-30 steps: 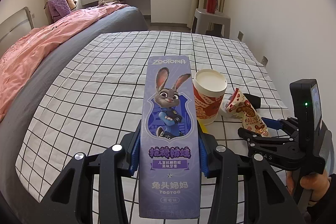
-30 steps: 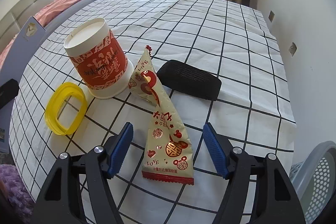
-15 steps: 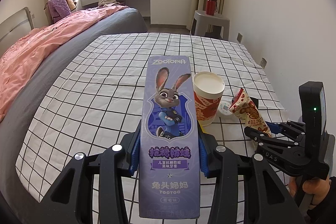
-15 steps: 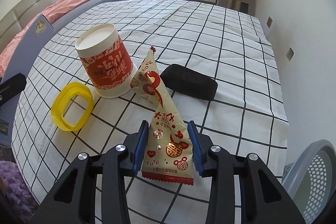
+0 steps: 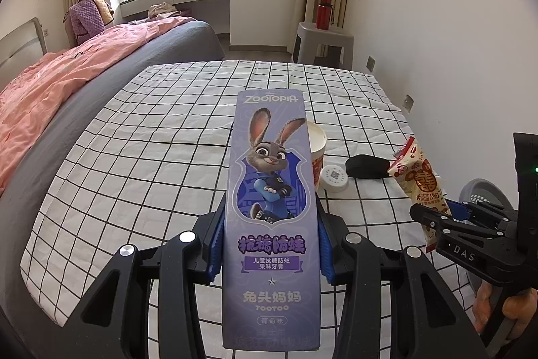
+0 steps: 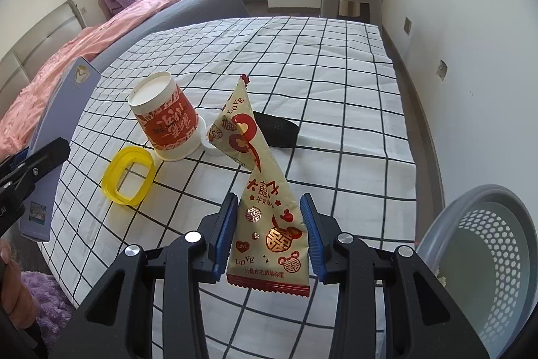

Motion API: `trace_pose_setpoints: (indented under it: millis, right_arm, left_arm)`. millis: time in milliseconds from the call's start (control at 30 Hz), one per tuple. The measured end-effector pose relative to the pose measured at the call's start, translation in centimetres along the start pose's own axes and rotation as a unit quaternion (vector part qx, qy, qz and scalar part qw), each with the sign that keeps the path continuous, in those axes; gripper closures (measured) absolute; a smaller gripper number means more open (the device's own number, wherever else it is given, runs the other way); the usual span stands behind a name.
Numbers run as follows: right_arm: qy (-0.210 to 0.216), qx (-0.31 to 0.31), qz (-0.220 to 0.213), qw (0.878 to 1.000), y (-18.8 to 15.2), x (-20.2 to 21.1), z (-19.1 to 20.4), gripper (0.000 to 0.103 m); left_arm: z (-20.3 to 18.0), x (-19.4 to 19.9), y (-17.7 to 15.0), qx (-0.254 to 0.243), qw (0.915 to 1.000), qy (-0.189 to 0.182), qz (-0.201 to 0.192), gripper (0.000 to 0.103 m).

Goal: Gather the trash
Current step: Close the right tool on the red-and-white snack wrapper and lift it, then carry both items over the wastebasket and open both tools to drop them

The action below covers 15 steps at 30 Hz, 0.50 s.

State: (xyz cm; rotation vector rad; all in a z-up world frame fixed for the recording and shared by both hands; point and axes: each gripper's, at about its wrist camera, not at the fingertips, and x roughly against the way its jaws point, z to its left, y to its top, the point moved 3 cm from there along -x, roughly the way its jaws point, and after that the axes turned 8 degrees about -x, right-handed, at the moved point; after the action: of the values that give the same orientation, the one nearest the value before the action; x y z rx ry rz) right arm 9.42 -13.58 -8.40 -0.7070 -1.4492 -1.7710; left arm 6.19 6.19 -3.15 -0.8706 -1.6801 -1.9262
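My left gripper [image 5: 269, 251] is shut on a tall purple Zootopia toothpaste box [image 5: 272, 190], held upright above the checked tablecloth; the box also shows at the left of the right wrist view [image 6: 57, 130]. My right gripper [image 6: 269, 238] is shut on a cream and red snack wrapper [image 6: 265, 201] and holds it lifted off the table; the wrapper shows in the left wrist view [image 5: 420, 184] too. A red and white paper cup [image 6: 164, 116] stands upside down on the table, partly hidden behind the box in the left wrist view [image 5: 317, 150].
A yellow plastic ring [image 6: 129, 175], a white round lid [image 5: 334, 178] and a black flat case [image 6: 277, 132] lie on the table [image 6: 336, 83]. A grey perforated bin [image 6: 487, 258] stands at the table's right. A bed [image 5: 67, 83] is at left, a stool [image 5: 322, 42] behind.
My right gripper closed on the snack wrapper and lifted it off the table. The left gripper kept hold of the purple box and rose slightly.
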Motion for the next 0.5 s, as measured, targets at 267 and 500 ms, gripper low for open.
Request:
trace_pose_setpoints:
  millis: [267, 500]
  right_arm:
    - [-0.016, -0.049, -0.019, 0.999, -1.8, 3.7, -4.0, 0.065]
    - [-0.037, -0.092, -0.029, 0.995, -3.9, 6.5, -8.5, 0.065]
  left_arm:
    - [-3.0, 0.4, 0.0, -0.015, 0.9998, -0.015, -0.004, 0.060]
    - [-5.9, 1.1, -0.7, -0.032, 0.9990, -0.031, -0.004, 0.060]
